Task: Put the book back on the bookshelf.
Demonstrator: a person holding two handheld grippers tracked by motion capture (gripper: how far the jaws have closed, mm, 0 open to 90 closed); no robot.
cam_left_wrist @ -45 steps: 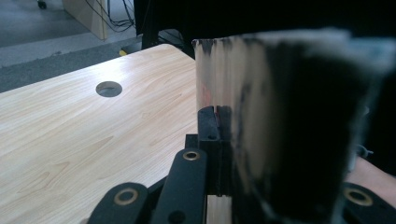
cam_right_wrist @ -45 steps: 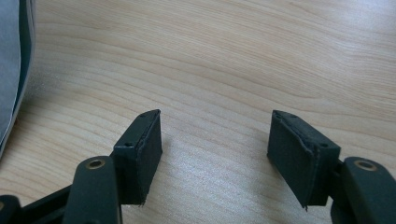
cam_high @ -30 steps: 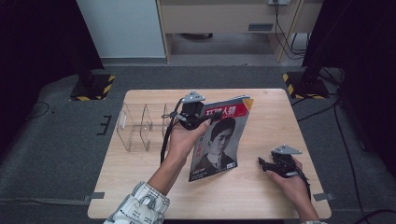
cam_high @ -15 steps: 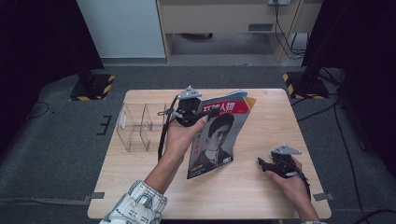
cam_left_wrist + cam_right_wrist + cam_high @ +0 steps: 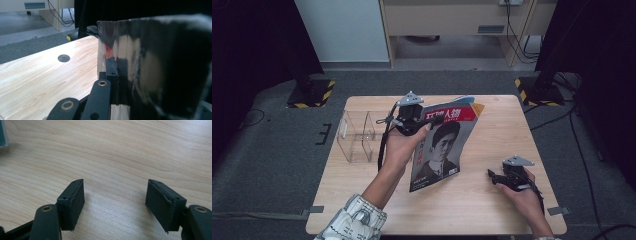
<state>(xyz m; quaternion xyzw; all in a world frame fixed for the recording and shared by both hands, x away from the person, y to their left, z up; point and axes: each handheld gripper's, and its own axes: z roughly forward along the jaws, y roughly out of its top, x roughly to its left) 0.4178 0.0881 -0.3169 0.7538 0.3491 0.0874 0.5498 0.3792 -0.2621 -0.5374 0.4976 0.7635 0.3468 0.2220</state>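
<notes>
- Far left on the pale wooden table (image 5: 492, 200), a clear acrylic divided rack (image 5: 357, 136) is seen standing upright, open at the top, well apart from both hands.
- Just right of it, the left gripper (image 5: 412, 119) is held up off the table, its jaws closed tight on the top edge of a glossy magazine with a portrait cover and a red title band (image 5: 439, 150).
- In the left gripper view, the glossy cover (image 5: 150, 65) is seen pinched against one black jaw pad; the grip looks to be taken near a corner only.
- The magazine is hung tilted, its lower corner close to or touching the wood; which cannot be told.
- Risk: with so thin a bite on slick paper, the magazine could be pulled loose or swung round by its own weight.
- Risk: if it is carried toward the rack, the floppy lower edge could be caught on a divider and the light rack tipped.
- Far right, the right gripper (image 5: 504, 179) is rested low on the table, jaws spread wide, nothing held.
</notes>
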